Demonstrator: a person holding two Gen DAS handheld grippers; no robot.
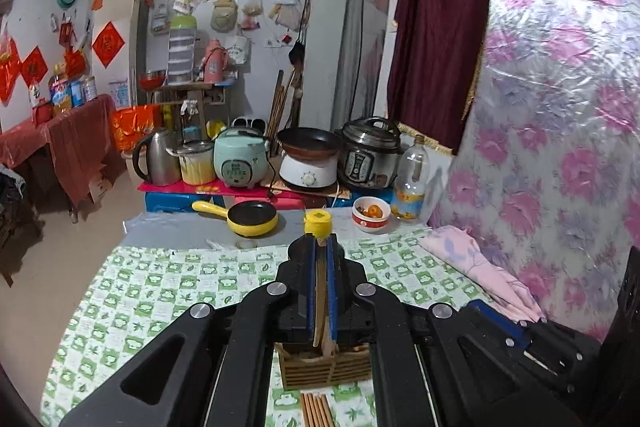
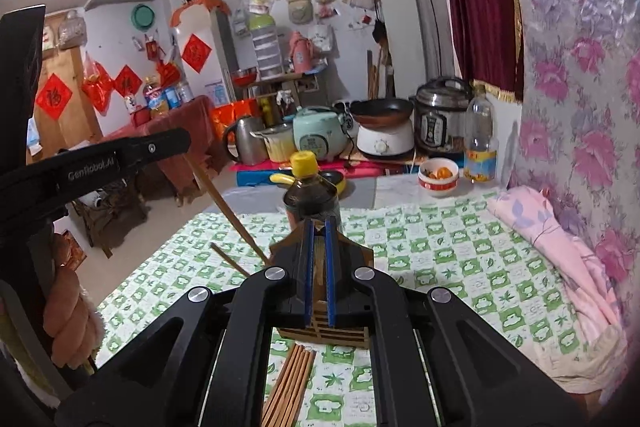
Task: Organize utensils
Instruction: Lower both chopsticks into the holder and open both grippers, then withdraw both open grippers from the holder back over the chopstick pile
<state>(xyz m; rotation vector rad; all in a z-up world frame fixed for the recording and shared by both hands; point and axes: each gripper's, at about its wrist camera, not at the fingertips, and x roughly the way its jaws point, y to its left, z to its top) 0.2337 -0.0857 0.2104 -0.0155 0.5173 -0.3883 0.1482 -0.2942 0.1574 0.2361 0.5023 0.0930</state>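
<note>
Chopsticks in your left grip: your left gripper (image 1: 320, 247) has its jaws together on a thin chopstick (image 1: 320, 291), which runs down between the blue pads toward the holder; gripped part-way along, its lower end points at the opening
Same stick from the right: in the right wrist view a chopstick (image 2: 228, 211) slants from the left gripper down to the holder's left side; a second one (image 2: 229, 259) leans lower, and whether it is in the holder you cannot tell
Holder: the wooden slatted holder (image 1: 325, 367) stands upright on the checked cloth (image 1: 160, 291), directly under both grippers, so each stick can go straight down
Loose chopsticks: a bundle (image 2: 290, 383) lies flat on the cloth just in front of the holder, still to be put in
Right gripper: your right gripper (image 2: 319, 227) hangs over the holder with its jaws nearly together; whether anything is between them you cannot tell
Bottle: a dark bottle with a yellow cap (image 2: 305, 163) stands just behind the holder, so keep the stick's tilt clear of it
Progress: probably early, since most sticks lie outside the holder
</note>
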